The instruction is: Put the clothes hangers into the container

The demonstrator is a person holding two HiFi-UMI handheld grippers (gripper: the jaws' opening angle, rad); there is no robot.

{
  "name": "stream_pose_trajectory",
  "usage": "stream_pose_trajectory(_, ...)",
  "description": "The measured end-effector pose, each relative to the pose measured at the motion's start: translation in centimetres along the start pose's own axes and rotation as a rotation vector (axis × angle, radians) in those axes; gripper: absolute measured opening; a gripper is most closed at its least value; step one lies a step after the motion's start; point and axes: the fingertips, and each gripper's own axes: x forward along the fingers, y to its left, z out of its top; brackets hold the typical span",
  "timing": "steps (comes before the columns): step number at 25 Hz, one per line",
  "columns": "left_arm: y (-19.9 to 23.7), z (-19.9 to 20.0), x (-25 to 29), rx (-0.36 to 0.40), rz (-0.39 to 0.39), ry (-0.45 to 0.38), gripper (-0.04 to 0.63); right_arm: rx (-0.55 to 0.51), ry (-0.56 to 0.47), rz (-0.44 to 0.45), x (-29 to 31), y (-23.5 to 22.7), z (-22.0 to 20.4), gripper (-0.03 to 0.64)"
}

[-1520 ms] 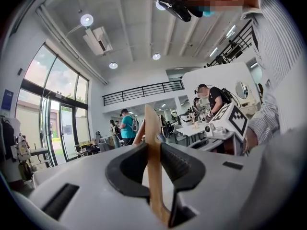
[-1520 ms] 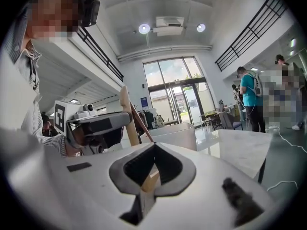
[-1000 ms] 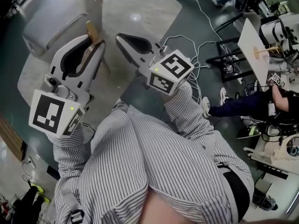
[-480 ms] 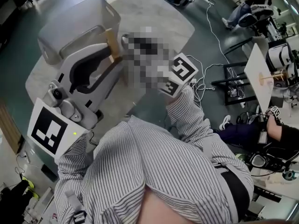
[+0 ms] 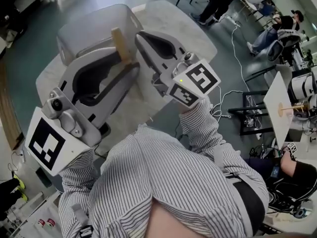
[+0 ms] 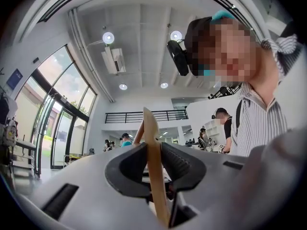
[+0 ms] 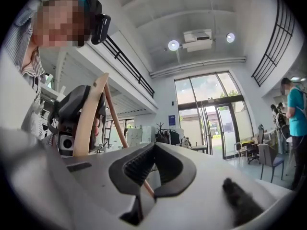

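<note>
The left gripper (image 6: 152, 145) pinches the flat wooden hanger (image 6: 154, 181) at its tips, and its jaws are opening a little. The right gripper (image 7: 153, 146) has its tips pressed together. The hanger's thin bar (image 7: 115, 114) runs just behind them, and I cannot tell if it is gripped. The hanger is up in the air, close by the grey container (image 5: 84, 29) on the table (image 5: 173, 19), and not in it yet. I think this is the carrying step. Next, the hanger needs to move over the container and be let go.
</note>
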Motion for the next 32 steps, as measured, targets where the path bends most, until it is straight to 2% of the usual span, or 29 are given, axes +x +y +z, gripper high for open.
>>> stream_pose_trajectory(7, 0.5, 3.2, -1.4, -0.008, 0.056, -0.086, 0.097, -0.005, 0.003, 0.102, 1.6, 1.4, 0.7, 0.014)
stream_pose_trajectory(15, -0.5, 5.6, 0.1, 0.046, 0.090, -0.103, 0.097, -0.010, -0.049, 0.156, 1.8, 1.2, 3.5, 0.015)
stream_pose_trajectory(20, -0.5, 7.7, 0.4, 0.193, 0.132, -0.109, 0.095, -0.025, -0.060, 0.184, 2.1, 1.5, 4.1, 0.015)
stream_pose_trajectory(22, 0.0, 8.0, 0.6, 0.227, 0.147, -0.101, 0.095, -0.028, -0.062, 0.186, 2.3, 1.2, 4.1, 0.014)
stream_pose_trajectory(28, 2.4, 7.7, 0.8, 0.232, 0.201, -0.090, 0.095, -0.029, -0.077, 0.176, 2.6, 0.5, 4.4, 0.014)
stream_pose_trajectory(32, 5.0, 7.1, 0.6, 0.209, 0.249, -0.103, 0.095, -0.022, -0.092, 0.168, 3.2, 0.1, 4.4, 0.014)
